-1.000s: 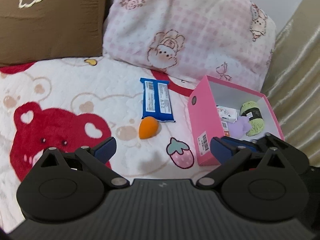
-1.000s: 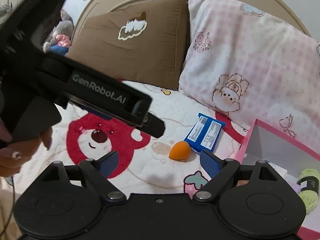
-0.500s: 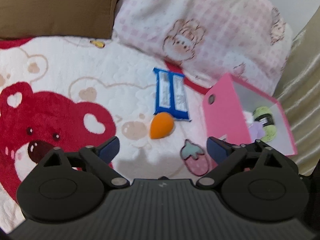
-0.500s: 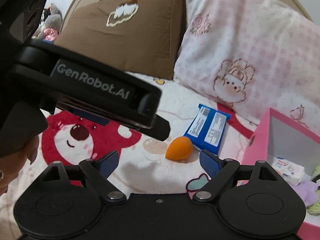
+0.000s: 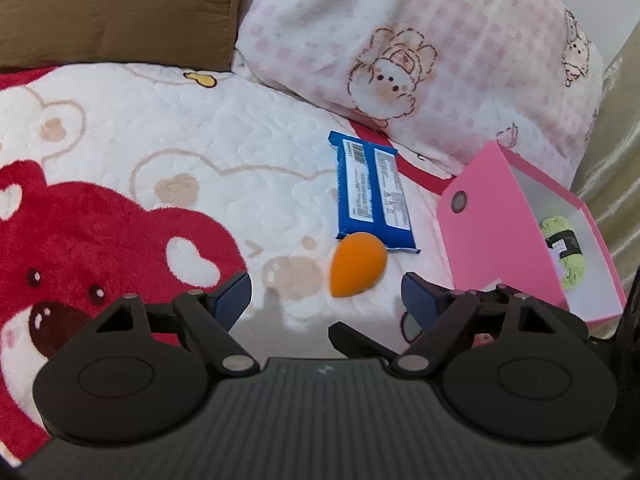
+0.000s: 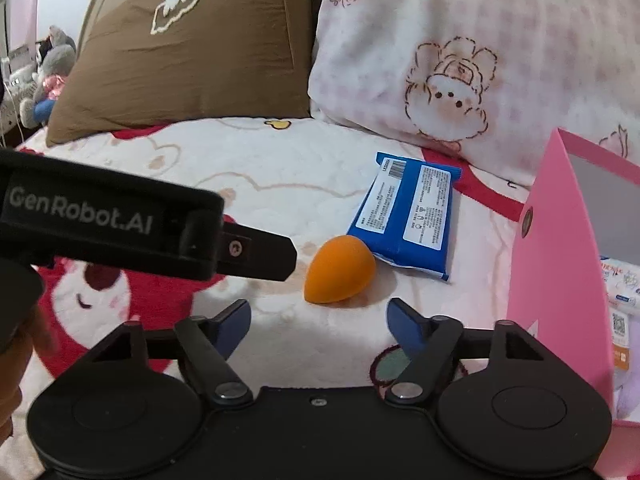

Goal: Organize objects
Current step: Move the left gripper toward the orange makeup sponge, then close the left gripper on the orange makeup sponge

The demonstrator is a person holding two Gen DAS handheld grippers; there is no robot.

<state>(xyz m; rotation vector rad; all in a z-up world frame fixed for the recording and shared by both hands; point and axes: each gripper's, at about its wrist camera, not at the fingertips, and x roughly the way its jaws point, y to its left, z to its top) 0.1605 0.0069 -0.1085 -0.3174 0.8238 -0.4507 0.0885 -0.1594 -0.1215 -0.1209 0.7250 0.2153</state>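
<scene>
A white plush blanket printed with a red bear covers the bed, with a brown pillow and a pink checked pillow with rabbit drawings propped at its head. At the blanket's right edge stands an open pink cardboard box with a white interior. The left wrist view shows a skein of lime-green yarn with a black band inside it; the right wrist view shows instead white printed packets against the box's near wall. A blue foil snack packet with white label panels lies flat on the blanket, near the box's left side. An orange egg-shaped makeup sponge lies touching the packet's near end. The left gripper hovers just short of the sponge, its blue-padded jaws closing with only blanket between them. The right gripper points at the same sponge from nearer the box, its jaws closing too and holding nothing. Only the right wrist view catches the left gripper's black body crossing from the left, a hand at the frame edge, and a grey plush toy beyond the brown pillow.
</scene>
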